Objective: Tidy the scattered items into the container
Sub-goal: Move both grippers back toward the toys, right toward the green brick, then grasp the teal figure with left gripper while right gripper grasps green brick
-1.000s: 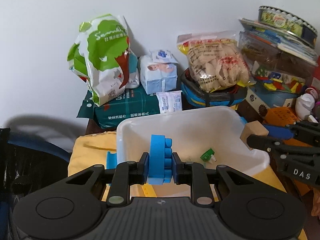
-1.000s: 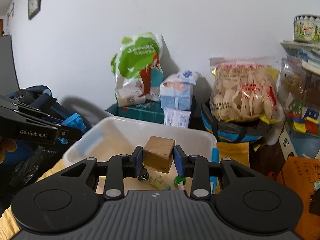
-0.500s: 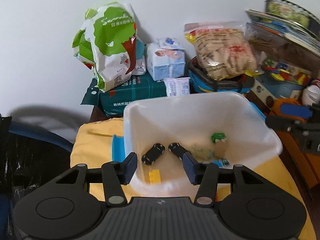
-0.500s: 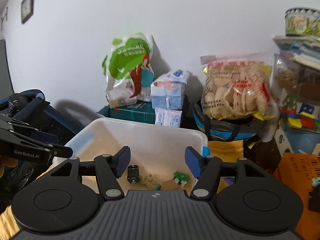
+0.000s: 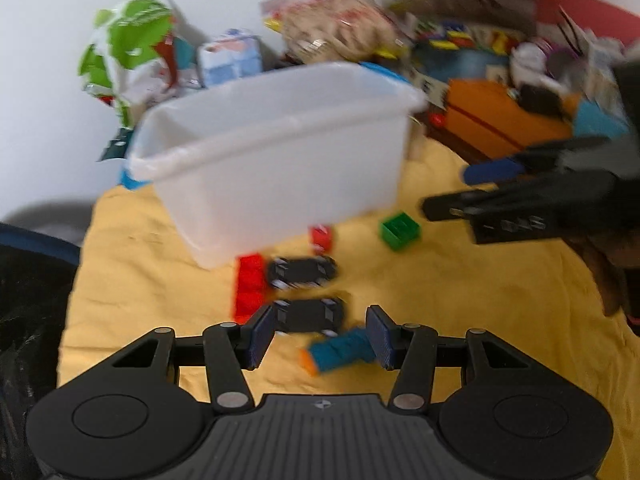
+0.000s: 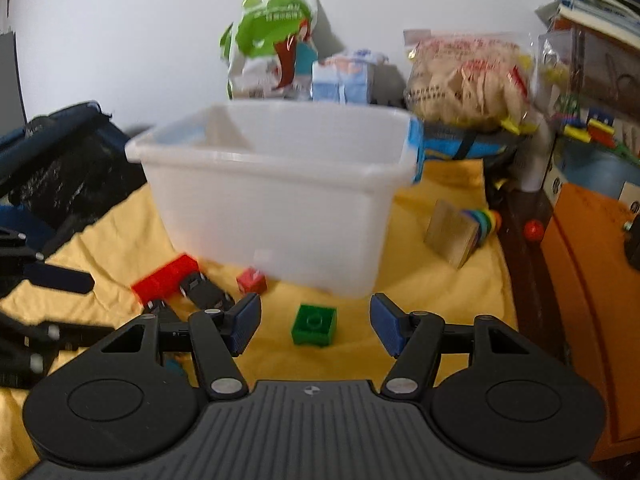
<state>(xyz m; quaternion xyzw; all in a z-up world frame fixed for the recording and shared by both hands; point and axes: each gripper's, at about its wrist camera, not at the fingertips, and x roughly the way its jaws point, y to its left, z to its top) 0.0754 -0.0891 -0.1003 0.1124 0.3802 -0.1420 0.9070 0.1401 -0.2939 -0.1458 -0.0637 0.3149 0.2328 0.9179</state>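
Green brick (image 6: 314, 324) is lying on the yellow-covered worktop (image 6: 420, 280), just at 6 o'clock of the white container (image 6: 272, 200), framed by the right claw (image 6: 314, 324), which is spread wide and empty. Left claw (image 5: 320, 338) is also wide and empty, bracketing a black toy car (image 5: 308, 314) and teal piece (image 5: 340, 350). Brick should be centred between pads, squared to flat sides before closing. "DAS" is partly readable on the right claw body; other print is blurred.

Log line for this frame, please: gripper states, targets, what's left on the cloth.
left gripper: open, over black toy car | right gripper: open, over green brick | outside container: red bricks, cars, wooden block
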